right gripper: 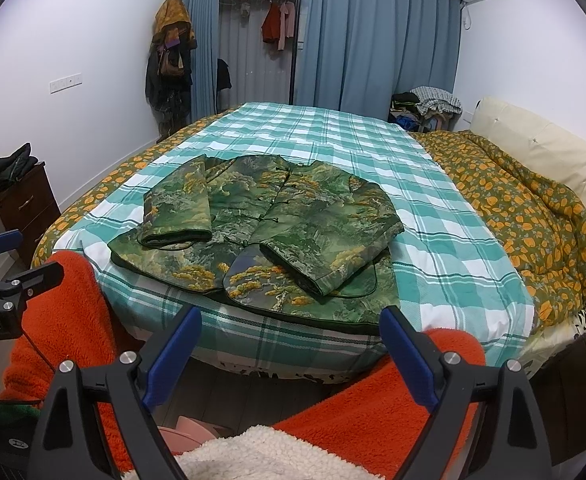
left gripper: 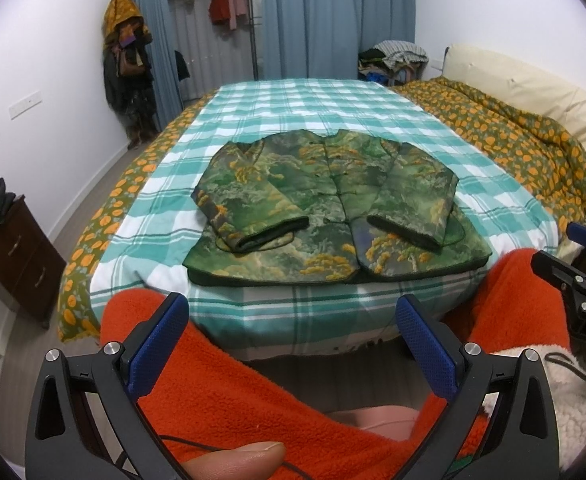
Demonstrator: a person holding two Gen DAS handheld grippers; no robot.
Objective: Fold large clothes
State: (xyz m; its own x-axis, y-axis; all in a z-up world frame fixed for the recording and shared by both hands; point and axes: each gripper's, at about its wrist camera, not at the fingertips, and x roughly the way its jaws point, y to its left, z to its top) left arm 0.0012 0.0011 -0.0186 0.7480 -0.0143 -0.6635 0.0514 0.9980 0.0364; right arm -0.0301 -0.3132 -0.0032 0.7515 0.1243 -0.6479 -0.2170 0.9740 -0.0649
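Note:
A green padded jacket with yellow tree print lies flat at the near end of the bed, front up, both sleeves folded across its chest. In the right wrist view the jacket sits just beyond the fingers. My left gripper is open, held short of the bed's near edge above orange fleece legs, with nothing between its blue pads. My right gripper is also open and empty, hovering before the jacket's hem. The right gripper shows at the right edge of the left wrist view.
The bed carries a teal checked sheet. An orange-flowered quilt is bunched along the right with a cream headboard behind. A dark wooden drawer unit stands at the left wall. Blue curtains and hanging clothes are at the back.

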